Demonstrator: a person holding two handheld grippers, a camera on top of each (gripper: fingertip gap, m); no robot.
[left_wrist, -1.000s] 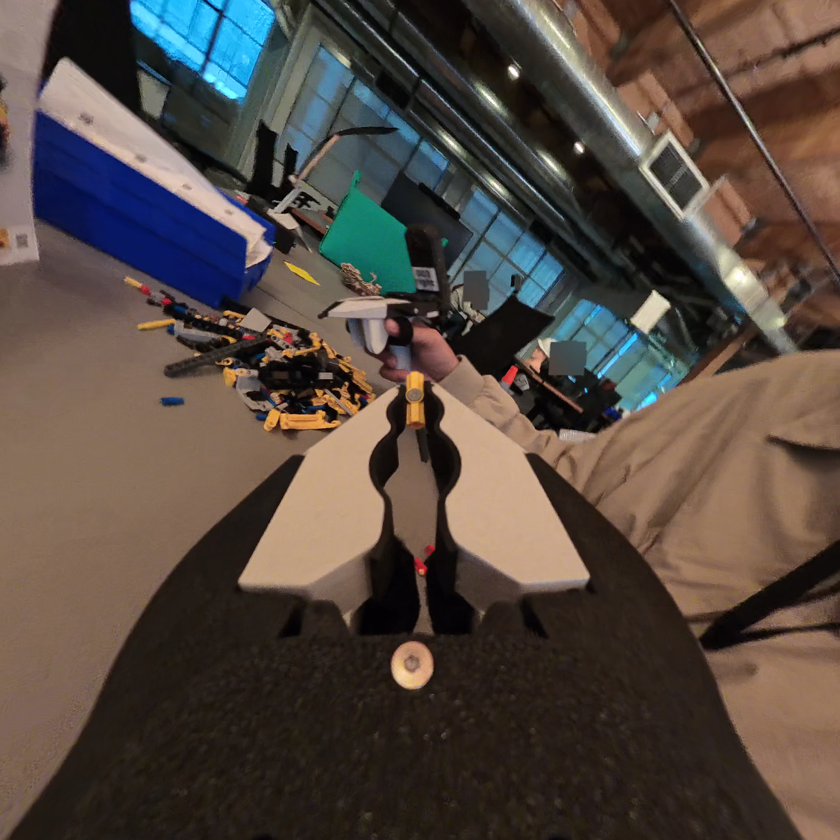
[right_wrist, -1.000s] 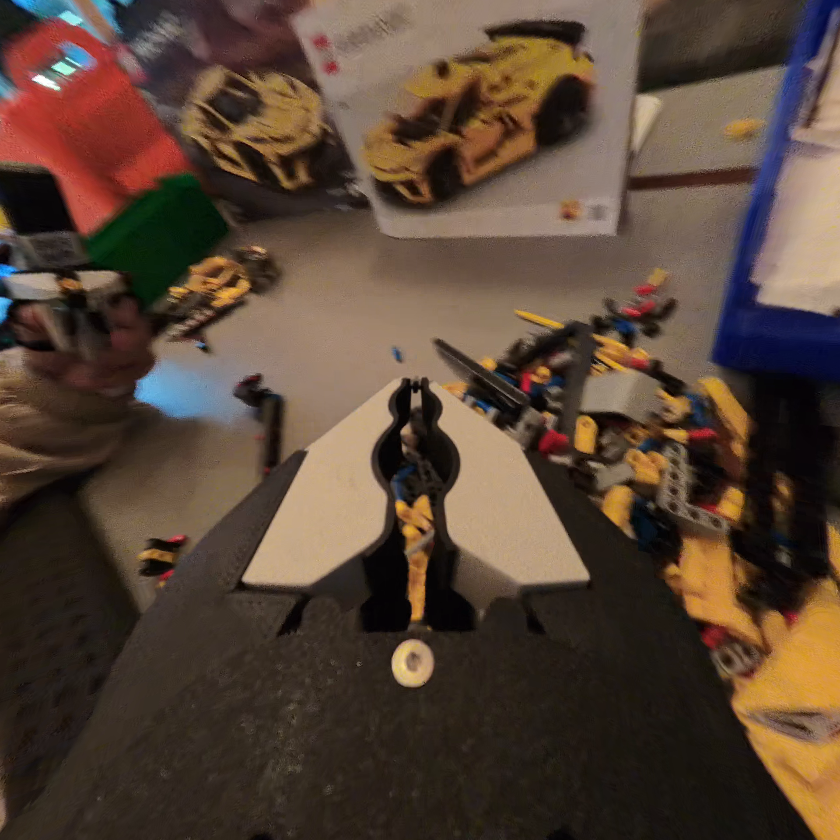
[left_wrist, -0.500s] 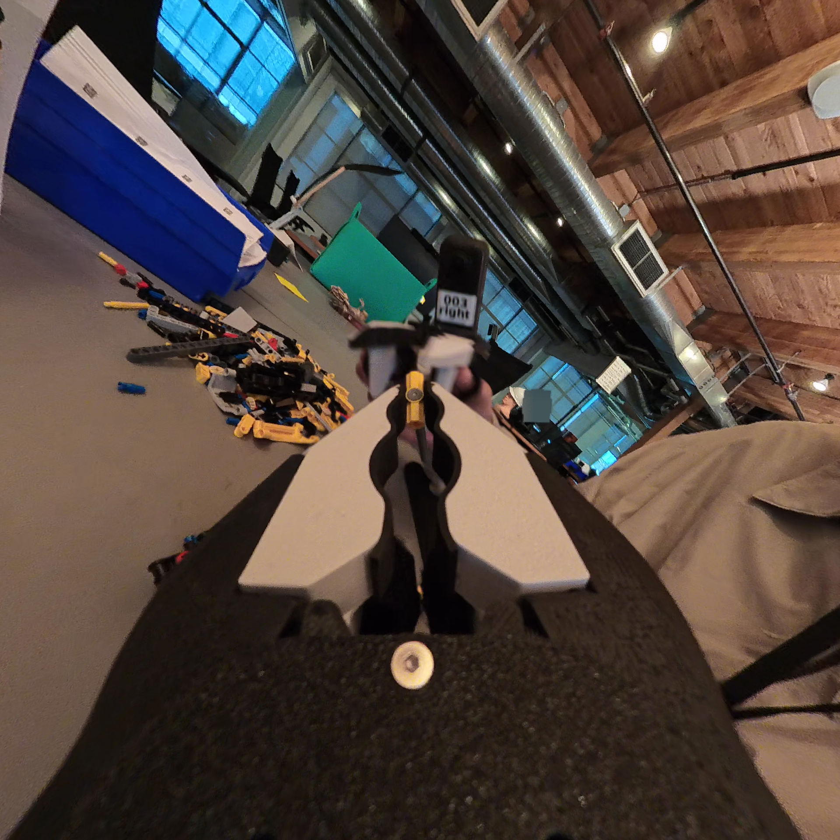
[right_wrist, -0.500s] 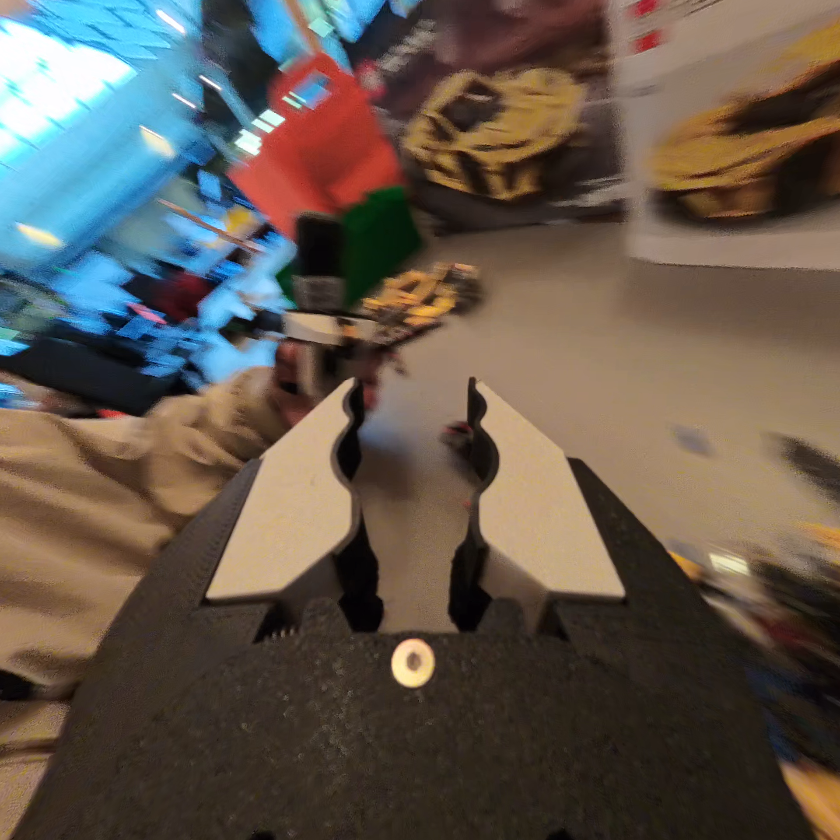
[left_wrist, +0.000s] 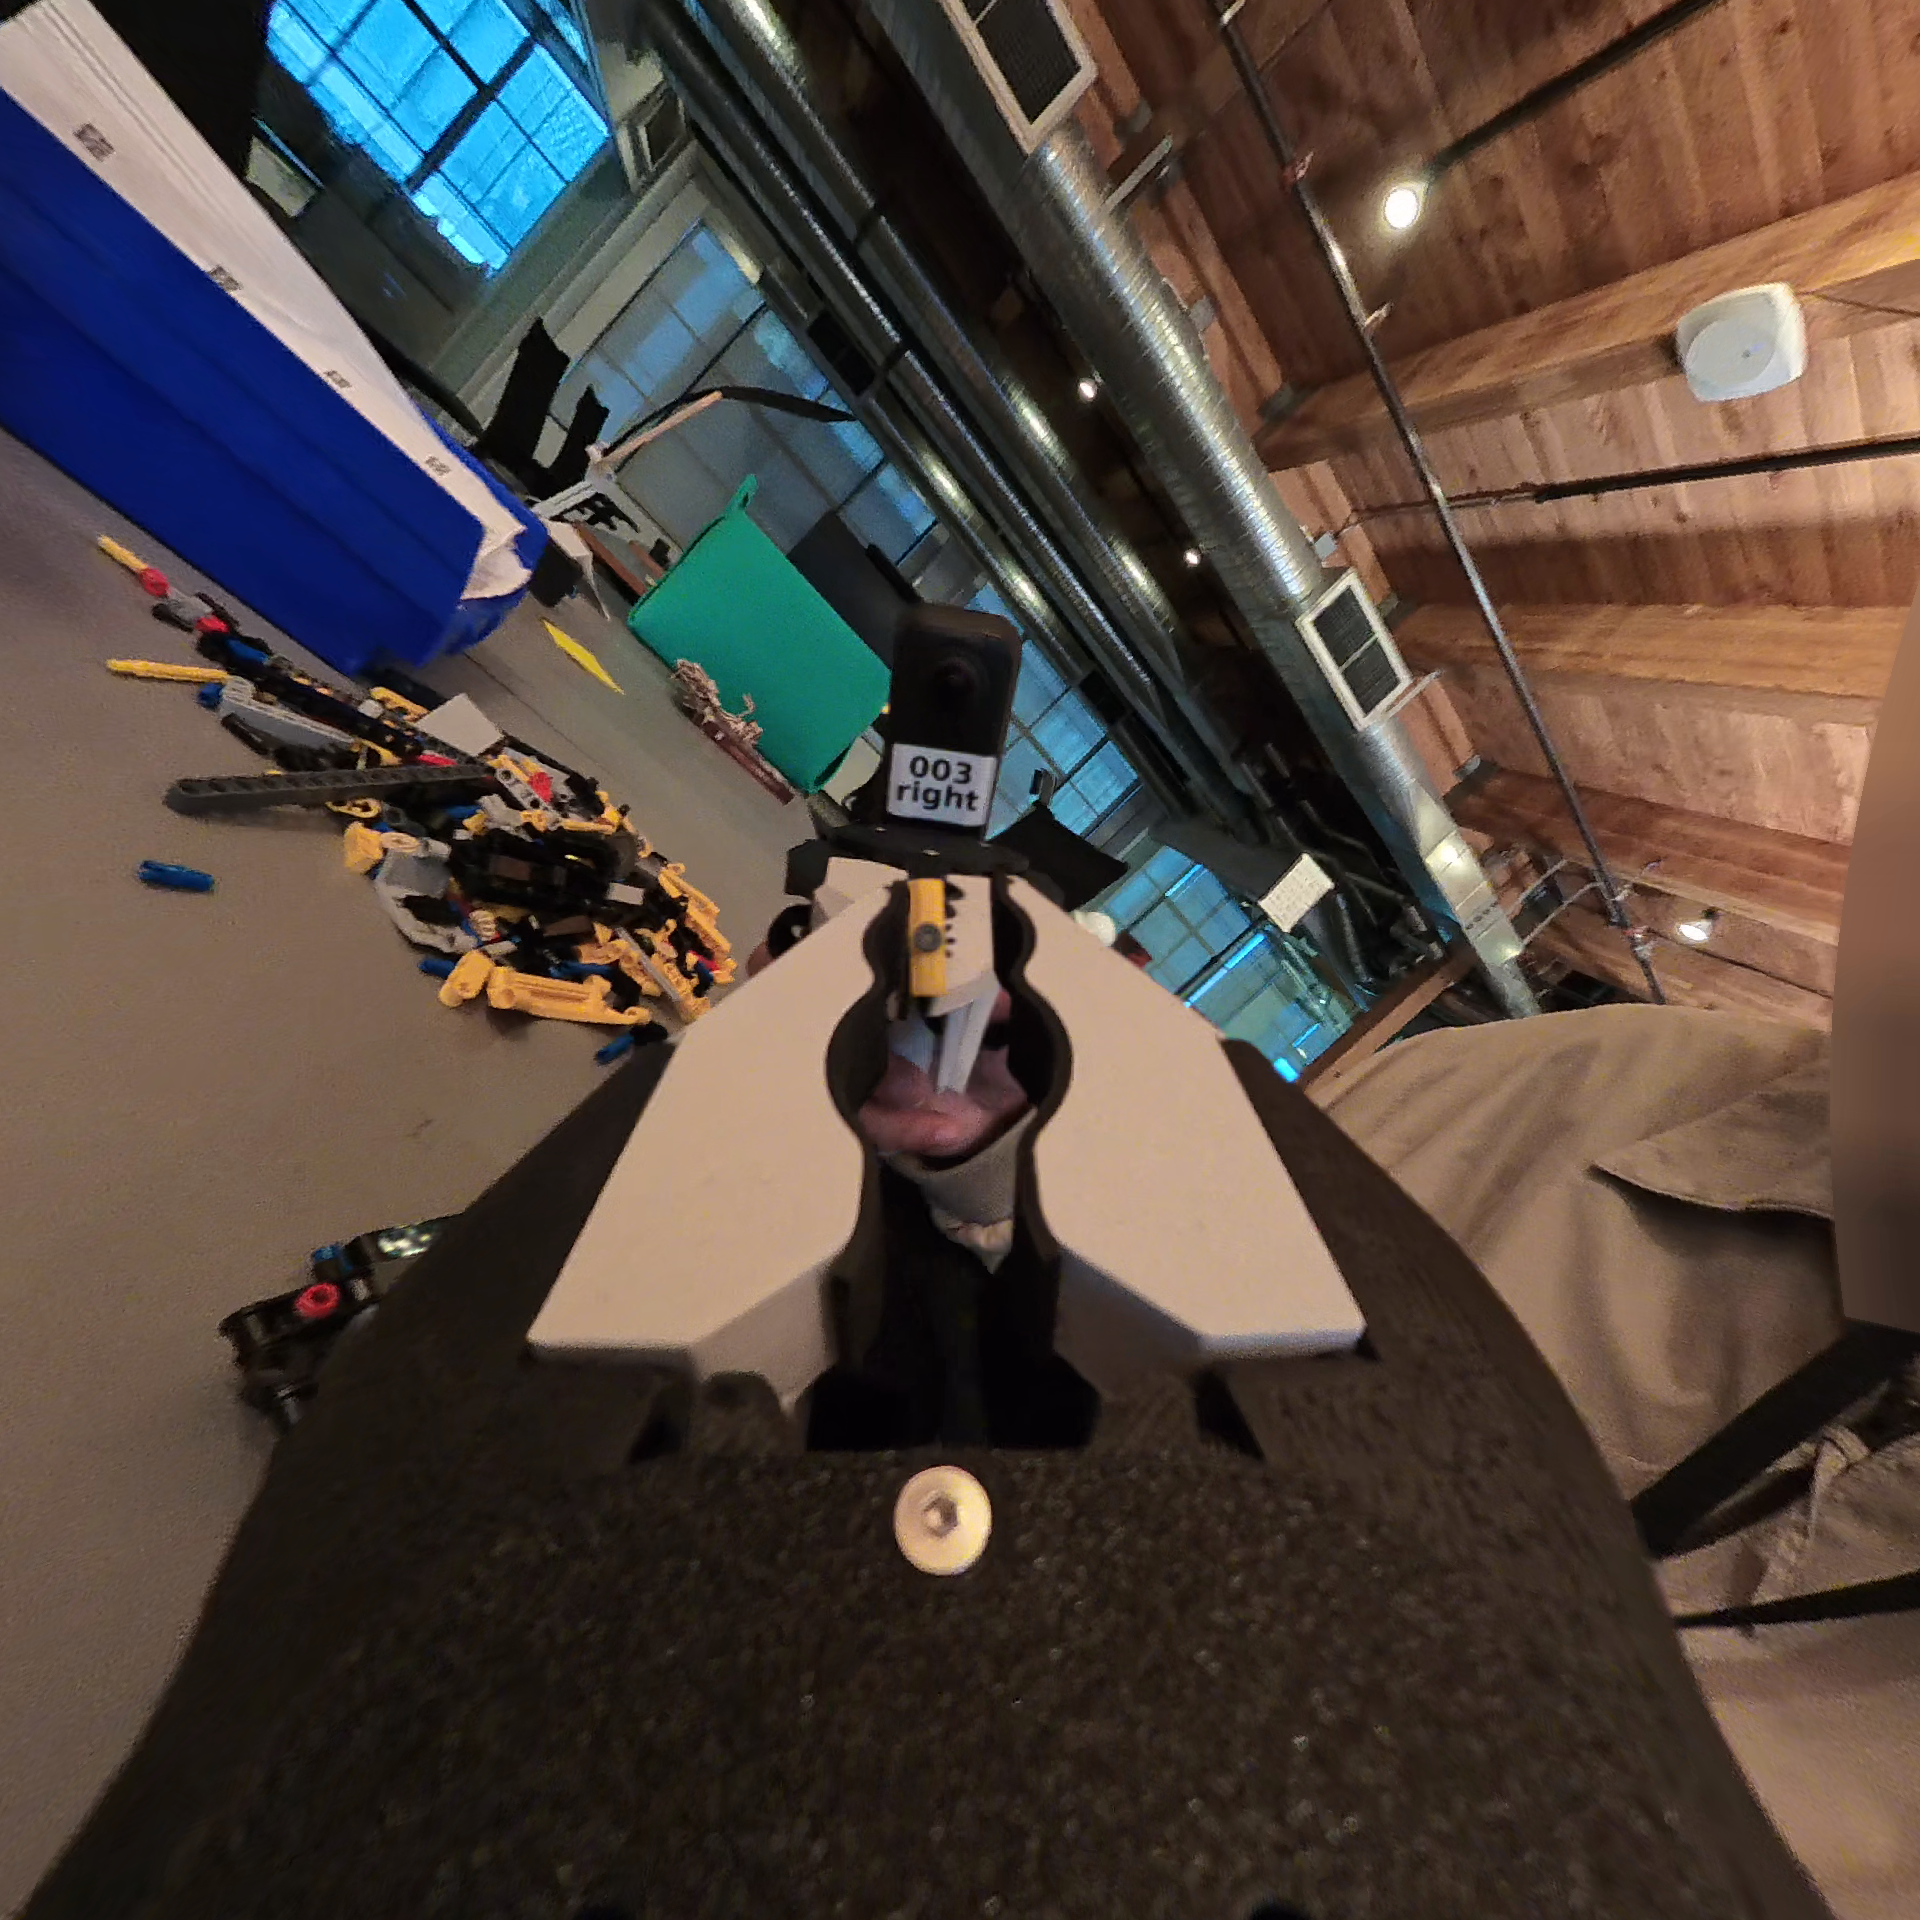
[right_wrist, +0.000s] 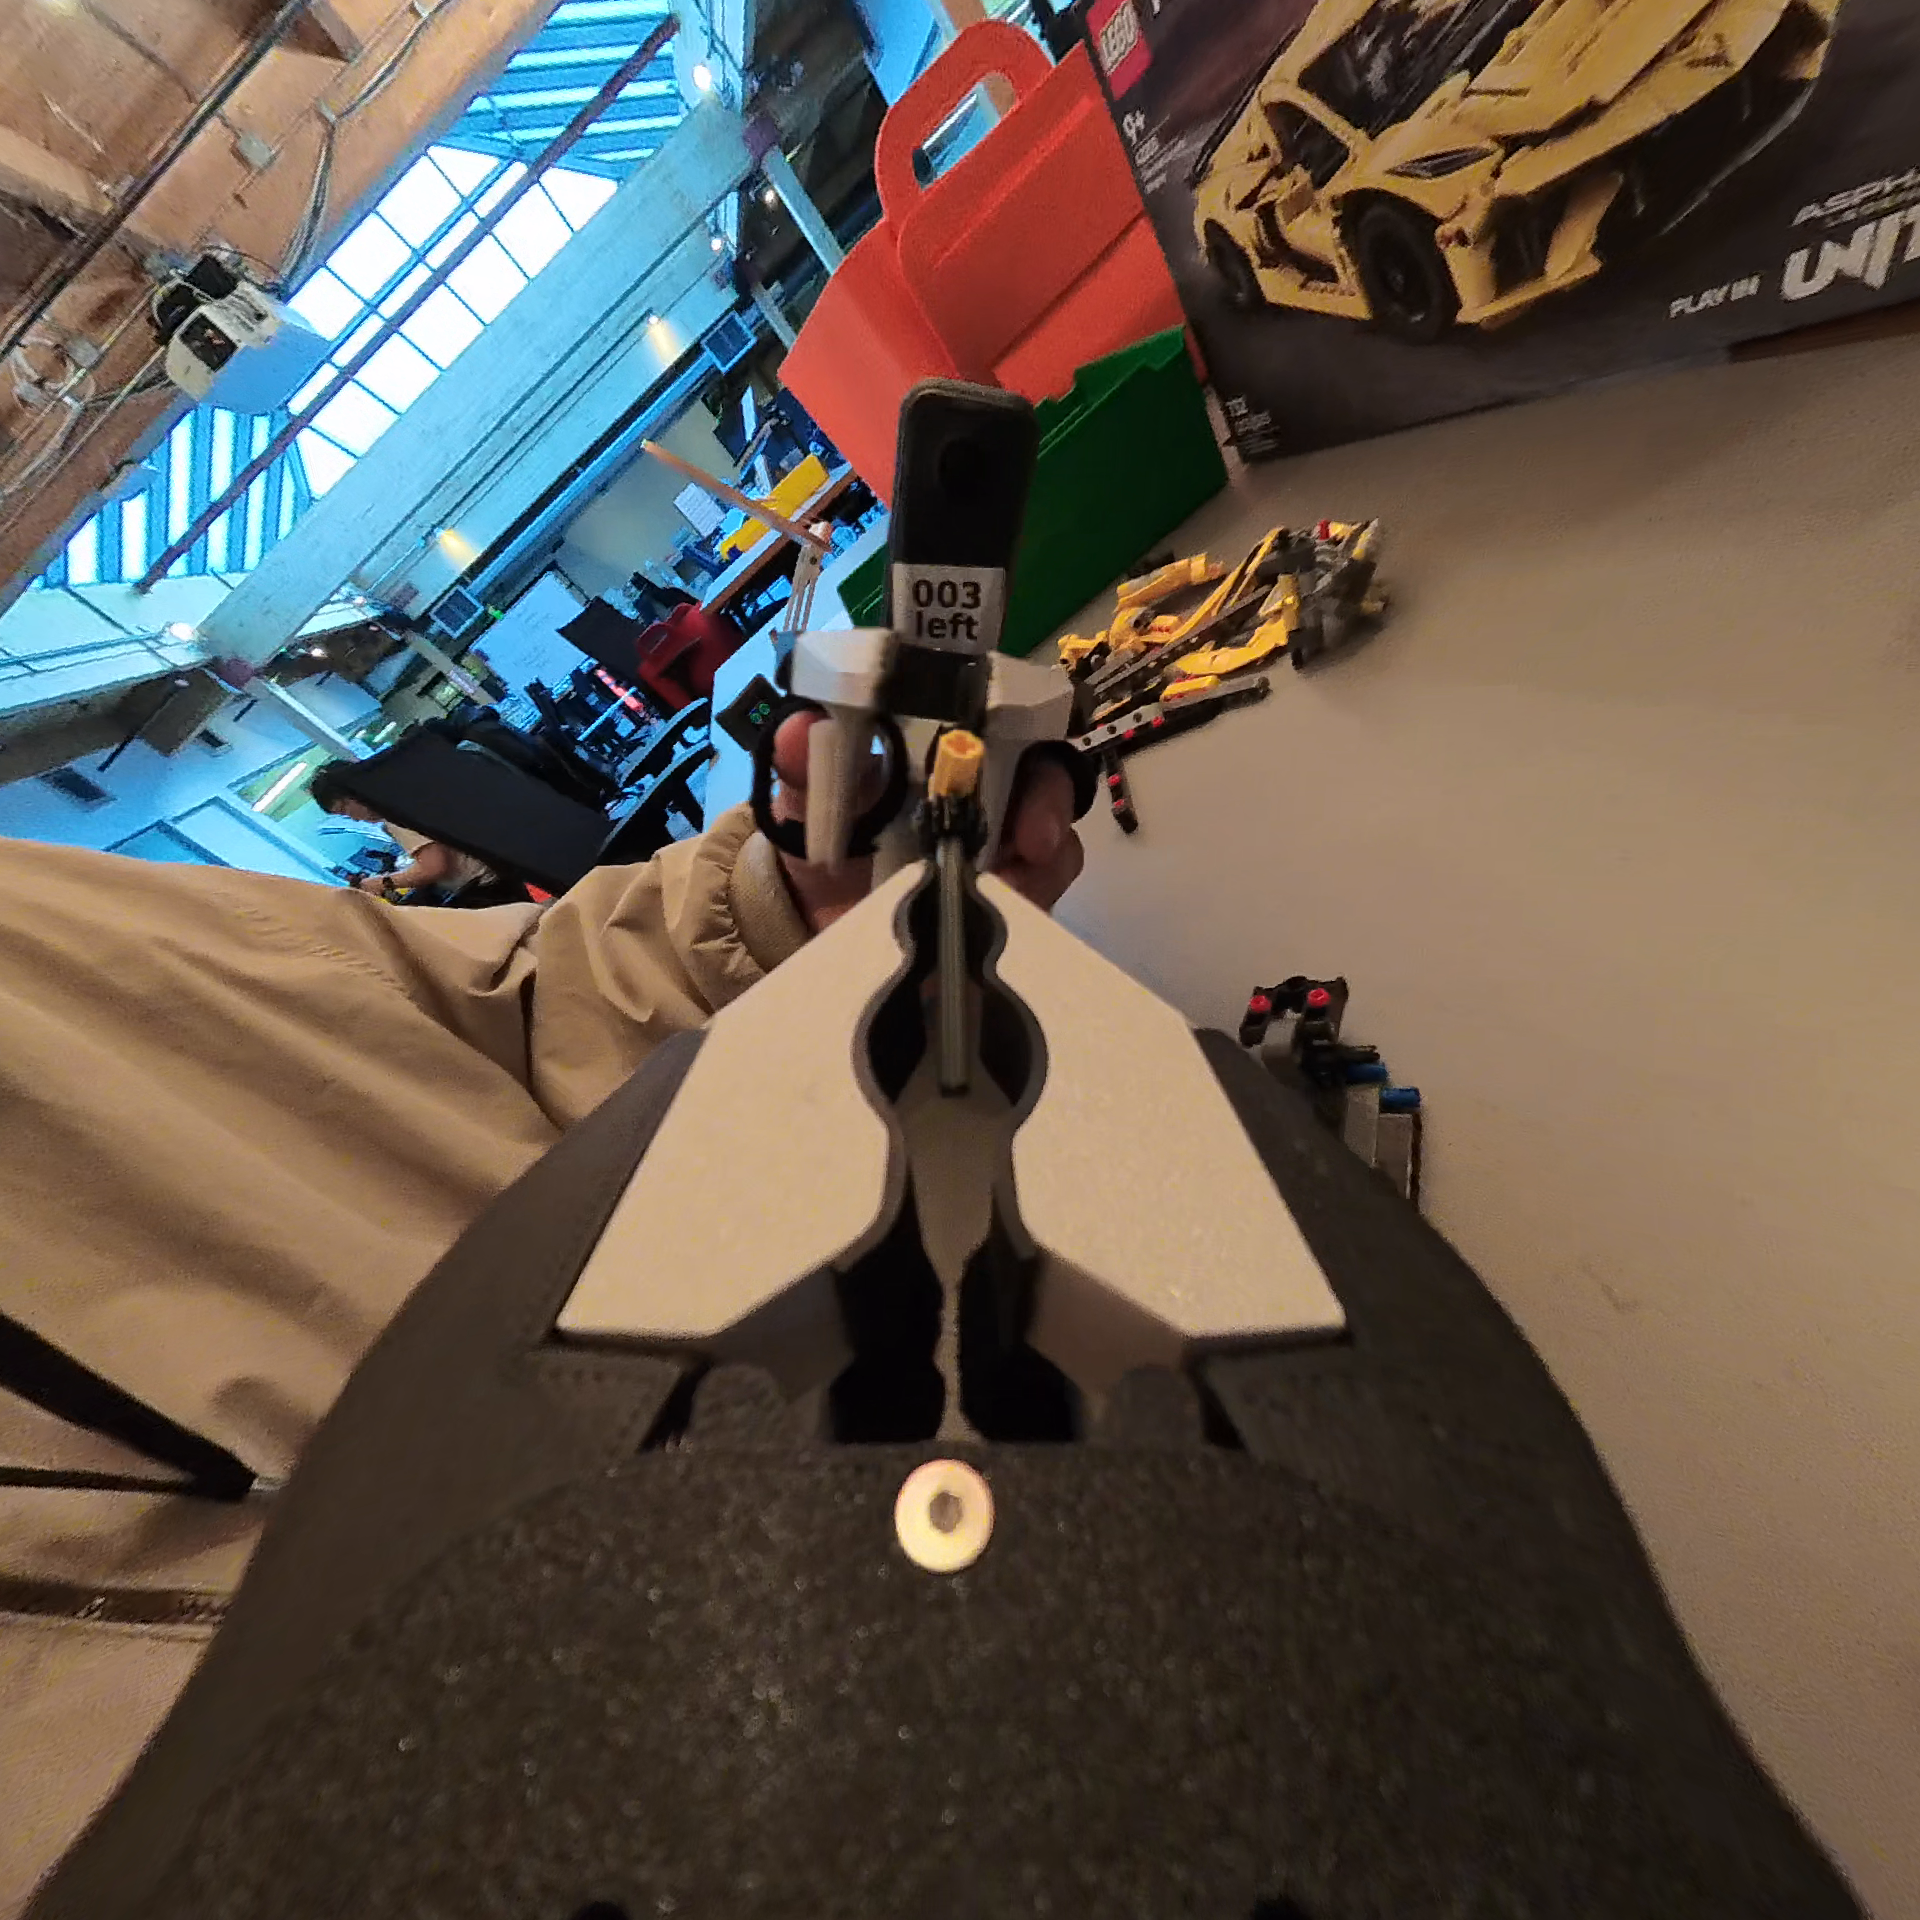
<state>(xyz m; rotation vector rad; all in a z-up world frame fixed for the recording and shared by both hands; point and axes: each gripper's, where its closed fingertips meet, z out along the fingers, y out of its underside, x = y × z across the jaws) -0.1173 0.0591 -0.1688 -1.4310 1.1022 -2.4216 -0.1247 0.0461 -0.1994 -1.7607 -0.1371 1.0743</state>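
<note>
Nose to nose above the table (left_wrist: 156, 1091), the left gripper (left_wrist: 928, 896) pinches a yellow connector (left_wrist: 925, 940) at its tips, the right gripper (right_wrist: 948, 875) is clamped on the thin grey axle (right_wrist: 951, 987) entering it, and straight alignment looks vital, I'd say.

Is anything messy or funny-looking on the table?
Yes. Loose yellow, black and grey bricks lie spilled in a heap on the table, and one blue pin has strayed off to the side. A half-built yellow model lies unfinished beside the green bin.
</note>
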